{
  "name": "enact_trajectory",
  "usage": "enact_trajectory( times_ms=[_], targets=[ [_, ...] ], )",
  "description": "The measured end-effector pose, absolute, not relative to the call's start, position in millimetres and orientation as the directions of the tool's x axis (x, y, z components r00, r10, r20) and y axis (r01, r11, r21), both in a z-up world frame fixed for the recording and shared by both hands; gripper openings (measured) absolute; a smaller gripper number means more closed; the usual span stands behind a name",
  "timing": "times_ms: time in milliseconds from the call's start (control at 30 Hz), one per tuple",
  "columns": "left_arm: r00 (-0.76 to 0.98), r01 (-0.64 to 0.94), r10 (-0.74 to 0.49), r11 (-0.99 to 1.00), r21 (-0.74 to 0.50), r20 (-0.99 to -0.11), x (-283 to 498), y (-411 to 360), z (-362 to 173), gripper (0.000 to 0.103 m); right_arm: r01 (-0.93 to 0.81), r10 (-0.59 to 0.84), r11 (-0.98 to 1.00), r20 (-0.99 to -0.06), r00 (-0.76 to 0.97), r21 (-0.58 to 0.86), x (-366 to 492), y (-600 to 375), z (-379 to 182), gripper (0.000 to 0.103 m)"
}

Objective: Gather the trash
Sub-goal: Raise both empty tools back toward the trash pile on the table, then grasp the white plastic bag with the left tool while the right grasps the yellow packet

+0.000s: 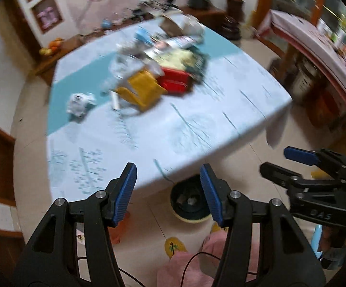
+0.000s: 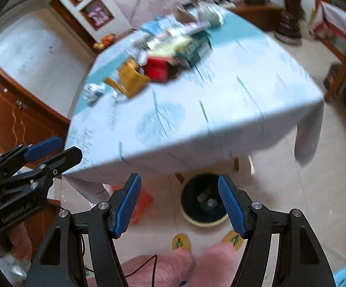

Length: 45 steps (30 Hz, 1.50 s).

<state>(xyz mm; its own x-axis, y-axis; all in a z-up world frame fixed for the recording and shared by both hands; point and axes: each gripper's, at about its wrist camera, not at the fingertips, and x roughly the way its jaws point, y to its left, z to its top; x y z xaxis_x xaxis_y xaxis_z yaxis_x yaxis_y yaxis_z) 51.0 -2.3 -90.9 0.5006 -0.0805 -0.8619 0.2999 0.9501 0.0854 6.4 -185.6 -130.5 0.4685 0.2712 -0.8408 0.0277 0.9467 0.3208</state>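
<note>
Both views are motion-blurred. A round black trash bin (image 1: 189,203) with a pale rim stands on the floor under the table's near edge, with small scraps inside; it also shows in the right wrist view (image 2: 204,203). A crumpled white wrapper (image 1: 80,104) lies on the table's left part, also in the right wrist view (image 2: 93,92). A yellow carton (image 1: 141,90) and a red box (image 1: 175,80) sit in a cluttered pile. My left gripper (image 1: 168,192) is open and empty above the bin. My right gripper (image 2: 179,203) is open and empty, also above it.
The table (image 1: 197,124) has a pale blue patterned cloth whose corner hangs down (image 2: 309,134). Wooden cabinets (image 2: 17,110) stand at left, shelves at the back. The person's pink trousers and yellow slippers (image 2: 181,241) are below. An orange bag (image 2: 142,203) lies on the tiled floor.
</note>
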Motion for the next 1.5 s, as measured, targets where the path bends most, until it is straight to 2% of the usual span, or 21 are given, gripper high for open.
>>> enact_trajectory(
  times_ms=[300, 600, 767, 933, 1300, 1400, 1500],
  targets=[
    [0.579, 0.113, 0.031, 0.987, 0.118, -0.815, 50.5, 40.2, -51.7, 0.052, -0.155, 0.309, 0.951, -0.798, 0.518, 0.267, 41.6, -173.7, -78.9, 0.071],
    [0.565, -0.067, 0.101, 0.995, 0.076, -0.819, 65.8, 92.0, -43.0, 0.052, -0.236, 0.379, 0.925, -0.775, 0.506, 0.298, 100.4, -139.0, -71.2, 0.071],
    [0.534, -0.116, 0.062, 0.993, -0.001, -0.843, 94.9, 132.4, -47.0, 0.052, -0.219, 0.381, 0.924, -0.782, 0.493, 0.312, 148.0, -120.3, -83.1, 0.071],
    [0.492, -0.097, 0.021, 0.995, -0.031, -0.87, 147.3, 165.0, -64.7, 0.052, -0.164, 0.327, 0.945, -0.812, 0.484, 0.283, 202.7, -99.8, -104.5, 0.071],
    [0.328, -0.041, -0.164, 0.981, -0.188, -0.93, 285.6, 209.6, -128.8, 0.052, -0.064, 0.222, 0.975, -0.883, 0.414, 0.214, 282.5, -58.8, -174.5, 0.071],
    [0.284, -0.048, -0.183, 0.978, -0.205, -0.941, 313.8, 215.7, -151.1, 0.052, -0.058, 0.206, 0.978, -0.89, 0.406, 0.2, 289.0, -50.8, -184.8, 0.066],
    [0.234, -0.056, -0.206, 0.973, -0.225, -0.95, 333.2, 220.8, -172.5, 0.052, -0.042, 0.191, 0.981, -0.902, 0.388, 0.19, 293.8, -44.5, -194.9, 0.057]
  ],
)
